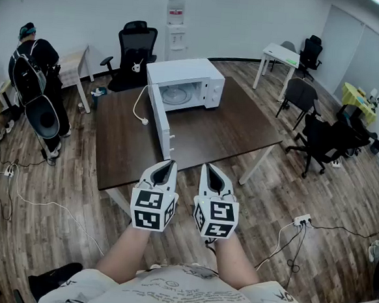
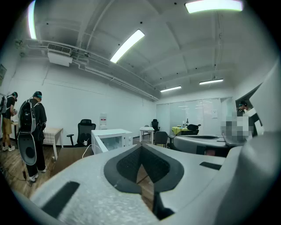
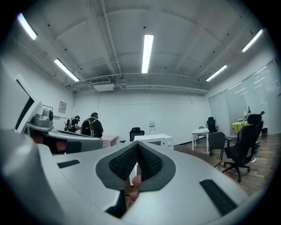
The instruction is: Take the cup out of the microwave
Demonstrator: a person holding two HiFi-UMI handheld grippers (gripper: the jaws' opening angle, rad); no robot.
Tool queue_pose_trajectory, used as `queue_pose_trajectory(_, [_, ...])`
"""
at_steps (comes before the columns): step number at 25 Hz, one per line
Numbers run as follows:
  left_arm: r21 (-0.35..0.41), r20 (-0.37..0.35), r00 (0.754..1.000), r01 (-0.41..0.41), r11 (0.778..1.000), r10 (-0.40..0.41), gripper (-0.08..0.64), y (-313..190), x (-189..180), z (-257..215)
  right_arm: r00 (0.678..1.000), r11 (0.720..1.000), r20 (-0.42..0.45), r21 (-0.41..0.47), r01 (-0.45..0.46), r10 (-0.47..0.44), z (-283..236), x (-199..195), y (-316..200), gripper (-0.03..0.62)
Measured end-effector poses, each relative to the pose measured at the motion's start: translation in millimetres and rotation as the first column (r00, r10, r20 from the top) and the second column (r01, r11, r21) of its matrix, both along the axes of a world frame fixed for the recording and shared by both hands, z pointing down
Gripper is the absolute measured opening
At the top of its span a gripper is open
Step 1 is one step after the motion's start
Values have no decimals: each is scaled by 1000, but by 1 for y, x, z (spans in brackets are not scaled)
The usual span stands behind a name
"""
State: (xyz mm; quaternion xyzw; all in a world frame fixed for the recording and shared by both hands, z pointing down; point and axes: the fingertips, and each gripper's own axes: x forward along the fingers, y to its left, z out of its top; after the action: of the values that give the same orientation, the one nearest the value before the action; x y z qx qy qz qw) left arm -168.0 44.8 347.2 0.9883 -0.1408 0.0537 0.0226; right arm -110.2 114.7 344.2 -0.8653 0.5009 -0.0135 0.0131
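While I hold both grippers level at the table's [image 1: 230,128] near edge | left gripper [image 1: 169,165]: jaws together, empty | right gripper [image 1: 210,168]: jaws together, empty | microwave [image 1: 194,72]: far edge, well ahead, door [image 1: 160,120] open | cup: can't make it out inside

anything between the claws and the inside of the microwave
The door is open, but its free edge juts toward the left claw. Between the right claw and the cavity, only bare table shows.
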Motion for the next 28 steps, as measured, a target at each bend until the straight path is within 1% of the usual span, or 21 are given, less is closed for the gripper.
queue_pose_trajectory(4, [-14,10,1000,14,1000,-14,12,2,9,4,1000,1000,7,-8,7,-7,5,11,2,12])
queue_pose_trajectory(10, [-3,6,999,36,999,-36,12,8,28,3,1000,1000,5,-9,26,-26,6,28,7,12])
queue_pose_trajectory(16, [-3,15,998,61,998,-61,12,17,47,9,998,998,21,0,66,-66,9,47,14,12])
queue_pose_trajectory(21, [-21,25,996,85,996,-84,12,27,57,19,995,995,20,-12,100,-100,14,58,23,12])
queue_pose_trajectory(25, [-20,39,995,93,995,-92,12,35,66,27,993,994,38,-24,109,-108,25,69,30,12])
queue_pose_trajectory(28, [-24,43,994,97,995,-96,12,34,70,29,993,993,35,-31,112,-111,28,71,32,13])
